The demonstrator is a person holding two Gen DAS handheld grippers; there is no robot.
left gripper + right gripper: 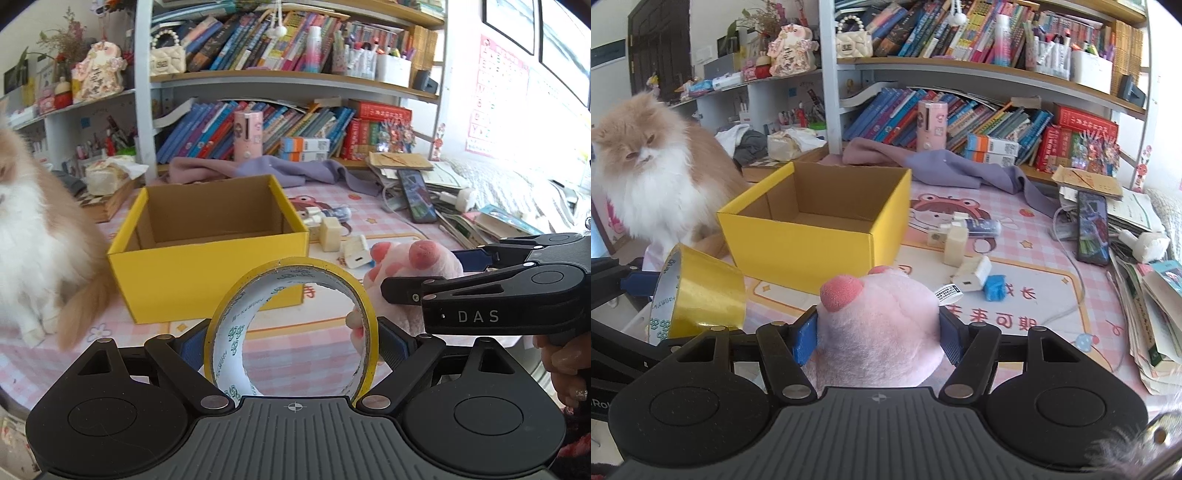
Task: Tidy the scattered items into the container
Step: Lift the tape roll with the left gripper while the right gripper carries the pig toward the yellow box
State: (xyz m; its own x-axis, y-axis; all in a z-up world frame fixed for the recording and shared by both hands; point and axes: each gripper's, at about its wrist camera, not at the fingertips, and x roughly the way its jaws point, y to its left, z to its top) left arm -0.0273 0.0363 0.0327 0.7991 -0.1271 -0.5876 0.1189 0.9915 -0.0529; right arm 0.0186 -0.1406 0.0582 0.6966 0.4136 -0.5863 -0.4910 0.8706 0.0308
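Both fingers are clamped, left (291, 343) on the yellow tape roll (291, 328), right (877, 334) on the pink plush paw (879, 325); next, drop both in the yellow cardboard box (812, 236) at eleven o'clock.

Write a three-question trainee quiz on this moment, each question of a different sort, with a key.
1. True or false: the yellow box already holds an item.
2. Which gripper holds the tape roll? A) left gripper B) right gripper C) neither
3. Fill in: beside the box, on the side away from the scattered items, sits a ____.

Key:
1. False; the part of its floor in view is bare.
2. A; the right gripper is shut on the pink plush paw.
3. cat.
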